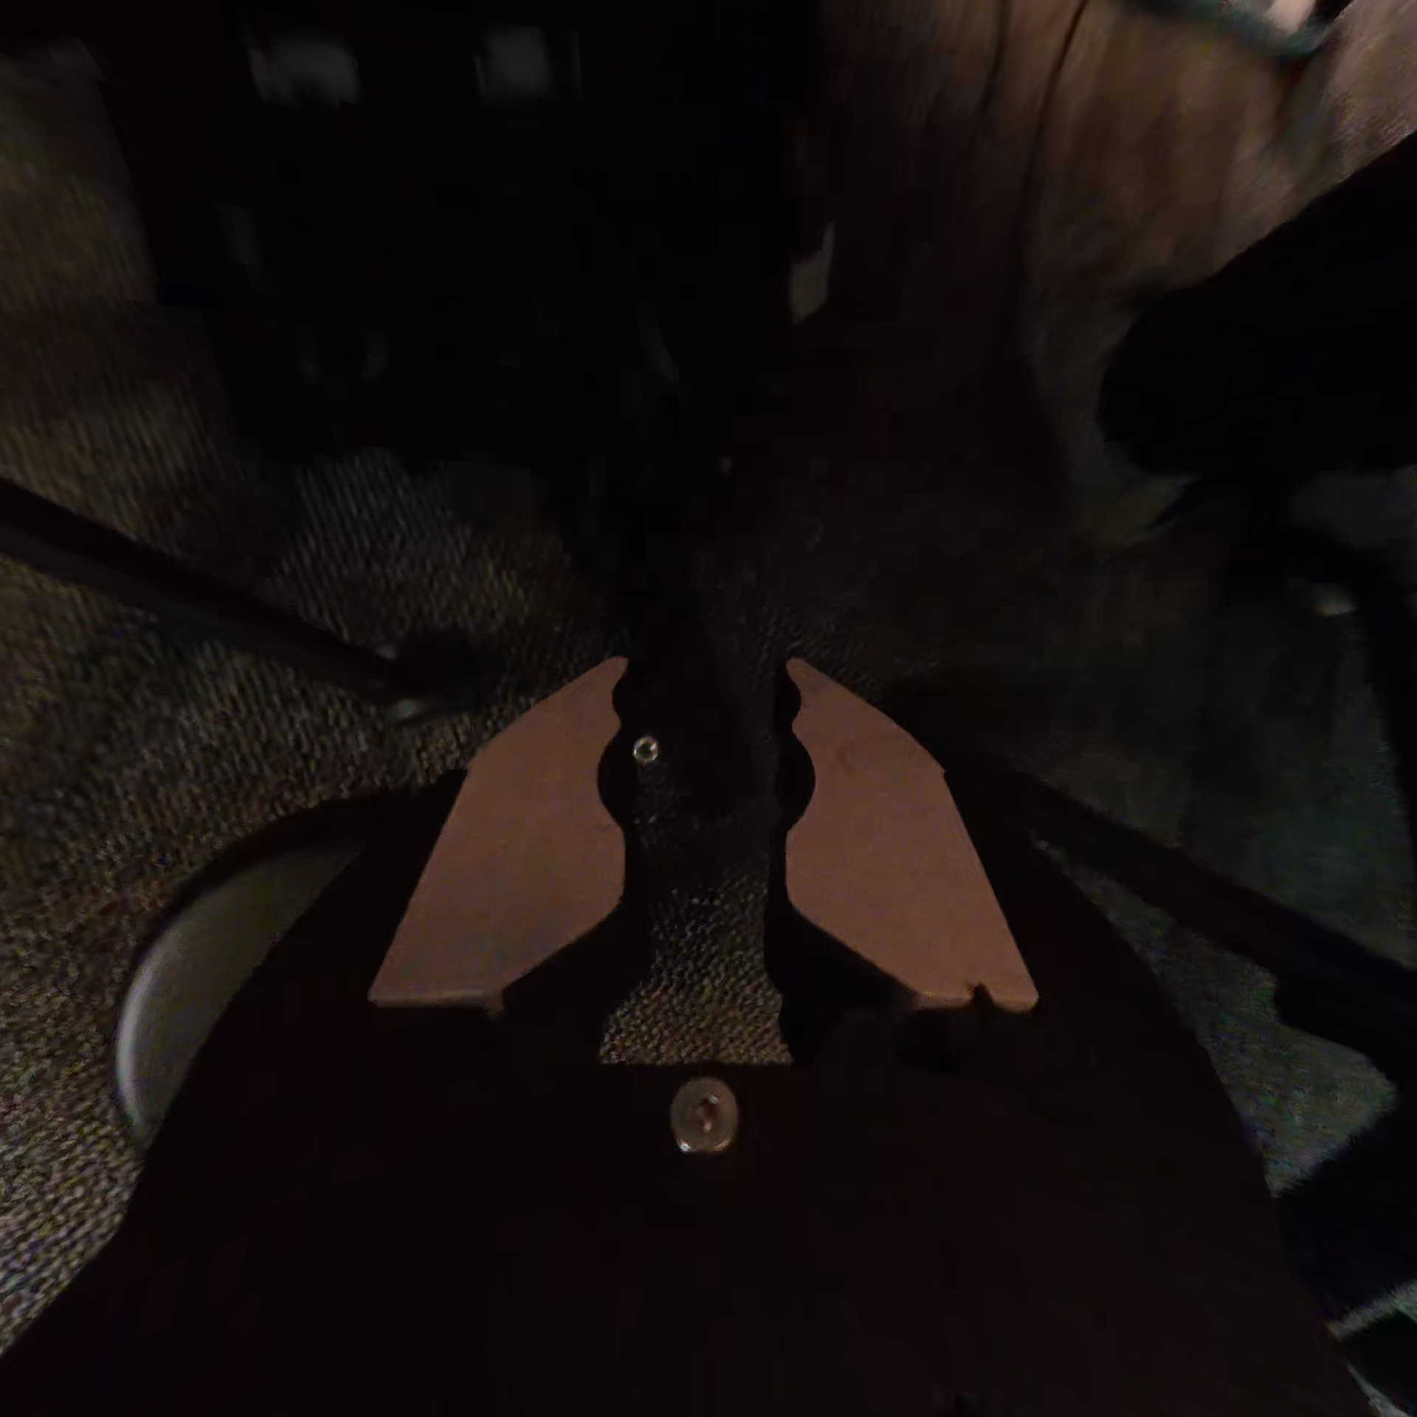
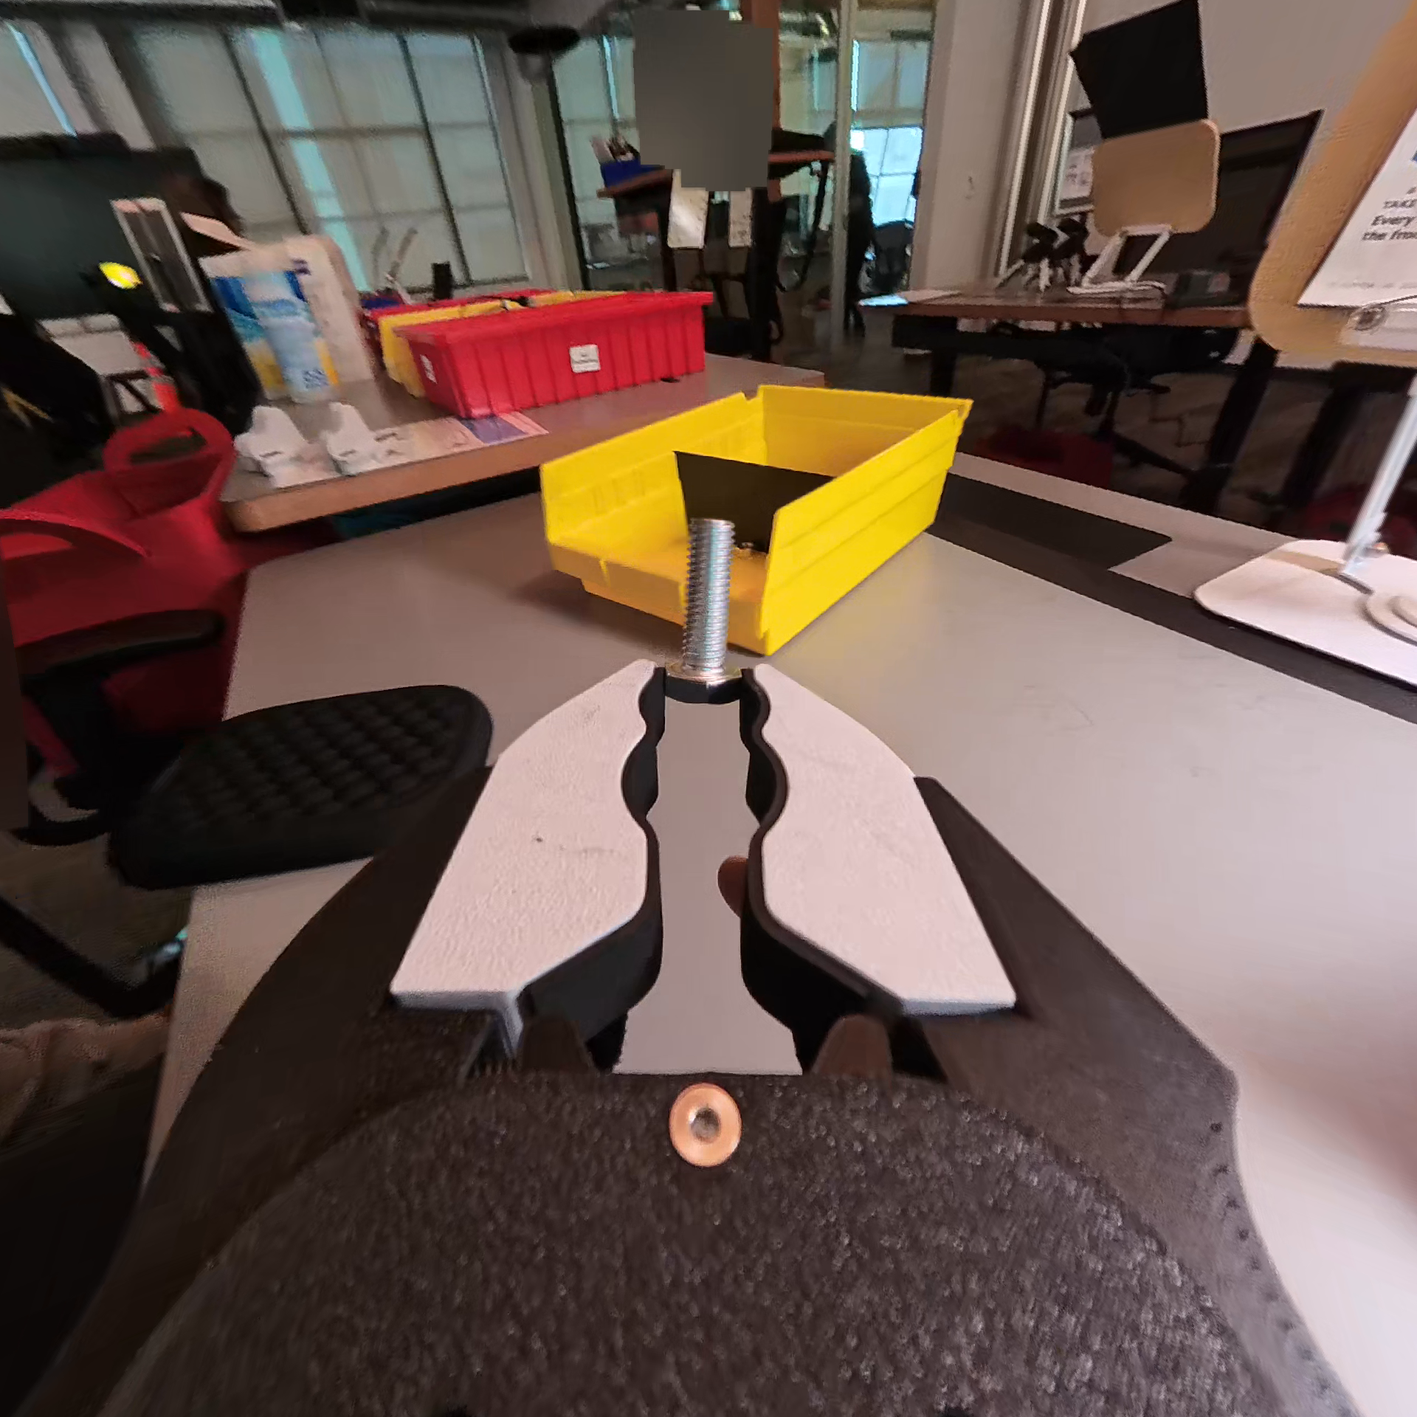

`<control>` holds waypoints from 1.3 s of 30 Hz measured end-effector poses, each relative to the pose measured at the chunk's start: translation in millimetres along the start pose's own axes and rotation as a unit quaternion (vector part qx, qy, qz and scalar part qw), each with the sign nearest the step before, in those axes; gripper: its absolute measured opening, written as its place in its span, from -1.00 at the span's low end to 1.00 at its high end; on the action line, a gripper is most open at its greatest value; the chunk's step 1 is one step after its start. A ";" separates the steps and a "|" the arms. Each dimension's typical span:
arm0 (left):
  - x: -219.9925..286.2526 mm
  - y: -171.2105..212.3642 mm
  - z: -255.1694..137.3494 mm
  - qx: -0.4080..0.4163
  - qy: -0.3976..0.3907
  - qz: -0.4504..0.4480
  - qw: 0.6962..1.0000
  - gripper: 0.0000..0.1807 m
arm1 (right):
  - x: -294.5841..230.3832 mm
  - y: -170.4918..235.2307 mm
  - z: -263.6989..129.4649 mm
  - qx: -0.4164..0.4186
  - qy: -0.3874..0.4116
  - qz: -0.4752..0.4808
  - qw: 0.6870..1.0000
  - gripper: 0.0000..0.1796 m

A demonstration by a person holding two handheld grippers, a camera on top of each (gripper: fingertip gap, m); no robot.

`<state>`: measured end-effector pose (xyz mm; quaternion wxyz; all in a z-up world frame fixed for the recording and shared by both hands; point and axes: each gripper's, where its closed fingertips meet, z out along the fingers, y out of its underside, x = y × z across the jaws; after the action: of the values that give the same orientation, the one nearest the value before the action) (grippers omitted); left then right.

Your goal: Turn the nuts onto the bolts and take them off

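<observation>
i'm clamping right gripper [image 2: 703, 678] on head of bolt [image 2: 709, 590], shank pointing up, over grey table [image 2: 997, 728] before yellow bin [image 2: 843, 491]; left gripper [image 1: 705, 675] hanging jaws apart, gripping nothing, over dark carpet [image 1: 230, 767]

The right gripper [image 2: 703, 678] is level above the table [image 2: 997, 751], its fingertips clamped on the head of an upright bolt [image 2: 709, 594], while the left gripper [image 1: 707, 675] hangs in dim light below that table's height over carpet, jaws parted and holding nothing.
</observation>
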<state>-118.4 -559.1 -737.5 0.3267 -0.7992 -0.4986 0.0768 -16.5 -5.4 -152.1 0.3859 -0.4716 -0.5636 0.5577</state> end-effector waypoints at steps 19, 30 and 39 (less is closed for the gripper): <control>-26.8 184.5 196.9 -0.161 -0.049 -0.102 0.981 -0.65 | -20.6 7.5 130.9 -0.076 0.035 0.007 0.997 -0.80; -38.4 180.1 207.6 -0.187 -0.095 -0.139 0.968 -0.82 | -17.2 23.9 104.1 -0.080 0.055 0.027 0.995 -0.80; -40.7 181.4 208.2 -0.190 -0.123 -0.104 0.969 -0.83 | -13.7 43.4 107.6 -0.092 0.050 0.047 0.993 -0.80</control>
<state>-96.3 -553.3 -1015.7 0.1112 -0.7751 -0.6204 0.0436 -112.1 -50.0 -202.6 0.3415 -0.5586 -0.5697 0.4967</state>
